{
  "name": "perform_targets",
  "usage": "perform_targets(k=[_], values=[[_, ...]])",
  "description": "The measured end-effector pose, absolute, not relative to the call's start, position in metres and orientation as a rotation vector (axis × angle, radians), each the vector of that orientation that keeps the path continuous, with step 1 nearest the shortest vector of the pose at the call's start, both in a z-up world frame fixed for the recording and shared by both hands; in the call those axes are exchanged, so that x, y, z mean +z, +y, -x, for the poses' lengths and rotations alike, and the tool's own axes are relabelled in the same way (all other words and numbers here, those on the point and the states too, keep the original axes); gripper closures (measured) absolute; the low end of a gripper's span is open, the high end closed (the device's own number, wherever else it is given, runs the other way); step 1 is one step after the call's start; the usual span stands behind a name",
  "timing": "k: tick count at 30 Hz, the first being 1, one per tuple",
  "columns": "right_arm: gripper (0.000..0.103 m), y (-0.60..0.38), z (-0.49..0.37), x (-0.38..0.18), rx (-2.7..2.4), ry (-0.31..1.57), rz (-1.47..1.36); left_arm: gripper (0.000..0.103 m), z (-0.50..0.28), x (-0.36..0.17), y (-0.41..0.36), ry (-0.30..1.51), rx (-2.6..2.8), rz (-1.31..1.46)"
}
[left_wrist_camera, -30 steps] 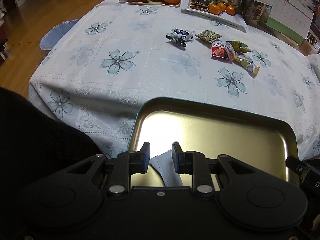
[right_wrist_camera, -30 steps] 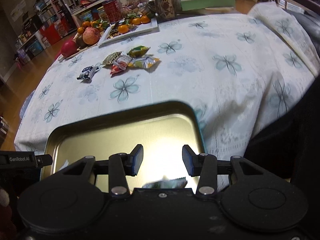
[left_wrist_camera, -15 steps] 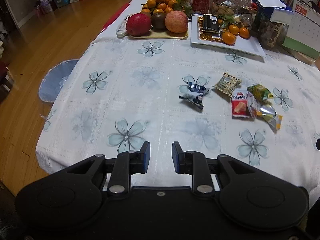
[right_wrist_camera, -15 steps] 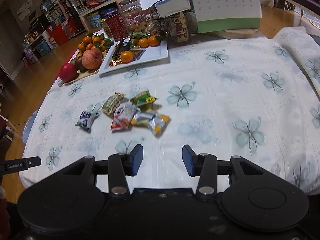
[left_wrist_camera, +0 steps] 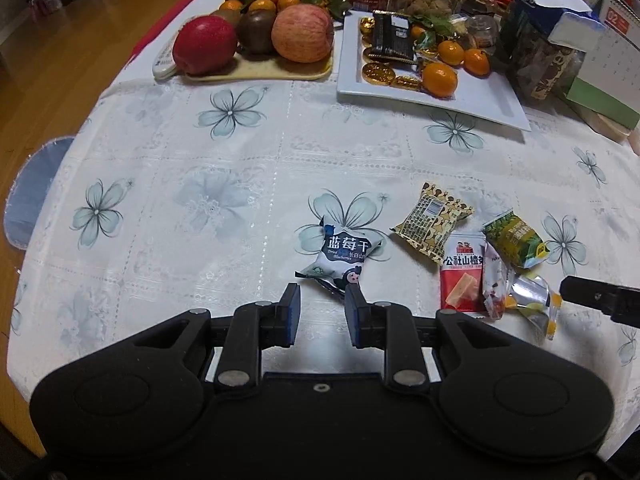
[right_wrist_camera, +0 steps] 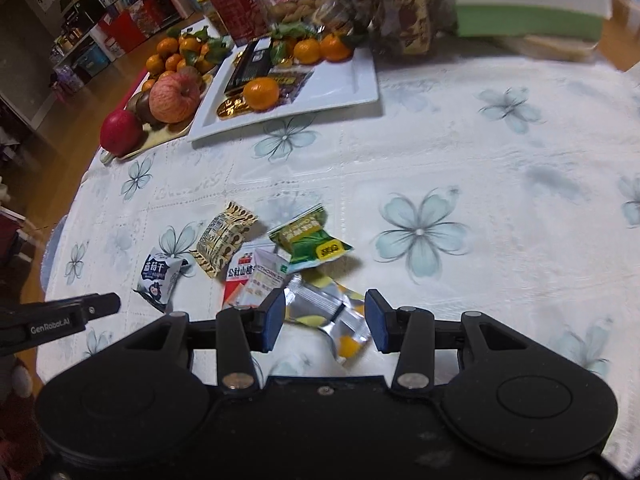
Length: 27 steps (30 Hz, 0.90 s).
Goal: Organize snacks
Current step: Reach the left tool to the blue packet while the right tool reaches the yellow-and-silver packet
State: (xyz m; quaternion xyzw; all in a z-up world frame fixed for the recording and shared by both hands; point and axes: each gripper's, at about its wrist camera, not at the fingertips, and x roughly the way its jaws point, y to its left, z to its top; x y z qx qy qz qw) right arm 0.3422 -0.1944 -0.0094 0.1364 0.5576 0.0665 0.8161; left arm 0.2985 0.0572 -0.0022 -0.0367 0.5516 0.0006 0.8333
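Both claws left the tray; left claw (left_wrist_camera: 322, 312) and right claw (right_wrist_camera: 325, 320) spread, empty; "GenRobot.AI" legible

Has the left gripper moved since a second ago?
Yes. The left gripper then sat over a metal tray at the table's near edge; now it has gone forward across the tablecloth to the blueberry packet.
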Motion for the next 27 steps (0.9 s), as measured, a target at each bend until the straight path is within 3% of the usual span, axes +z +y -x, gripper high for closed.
perform_targets(k=[8, 27], values=[[0.057, -0.196, -0.372, -0.049, 0.121, 1.262, -0.359, 0.069, -0.307, -0.013, 0.057, 1.222, -0.023, 0.161], [0.051, -0.167, -0.353, -0.051, 0.164, 1.252, -0.159, 0.068, -0.333, -0.027, 0.034, 1.171, -0.064, 0.025]])
